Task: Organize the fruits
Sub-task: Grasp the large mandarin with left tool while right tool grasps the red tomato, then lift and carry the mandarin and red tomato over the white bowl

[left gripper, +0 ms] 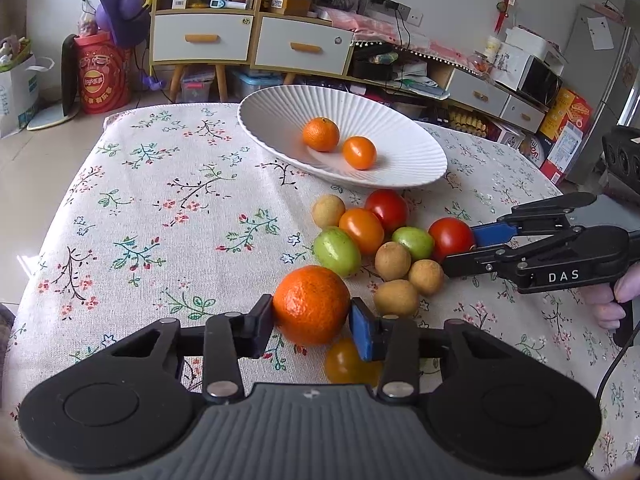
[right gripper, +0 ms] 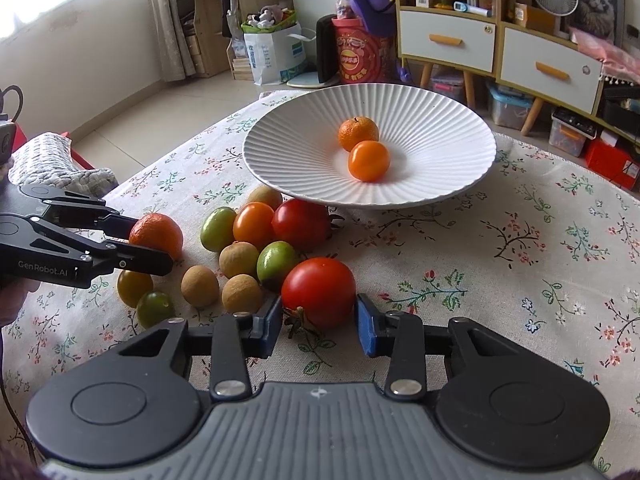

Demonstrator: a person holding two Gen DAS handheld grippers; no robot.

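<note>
Left gripper (left gripper: 312,320): I have it angled down, pads pressed on both sides of the mandarin (left gripper: 311,304).
Right gripper (right gripper: 318,314): angled down too, pads clamping the tomato (right gripper: 319,291).
My right hand (left gripper: 612,296): wrapped round its handle.

My left claw (left gripper: 312,322) has its pads pressed on either side of a mandarin (left gripper: 311,309) that sits on the flowered tablecloth (left gripper: 160,208). Just under my right-hand pad lies a small yellow-orange tomato (left gripper: 346,364). Just ahead and to the right of the claw is a huddle of fruit: a green one (left gripper: 337,251), an orange tomato (left gripper: 361,229), a red tomato (left gripper: 386,209) and brown longans (left gripper: 396,298). Further right, my right claw (left gripper: 460,248) closes around another red tomato (left gripper: 451,238). Beyond the huddle stands a ribbed white plate (left gripper: 280,120), carrying a small mandarin (left gripper: 321,134) and an orange tomato touching it.
</note>
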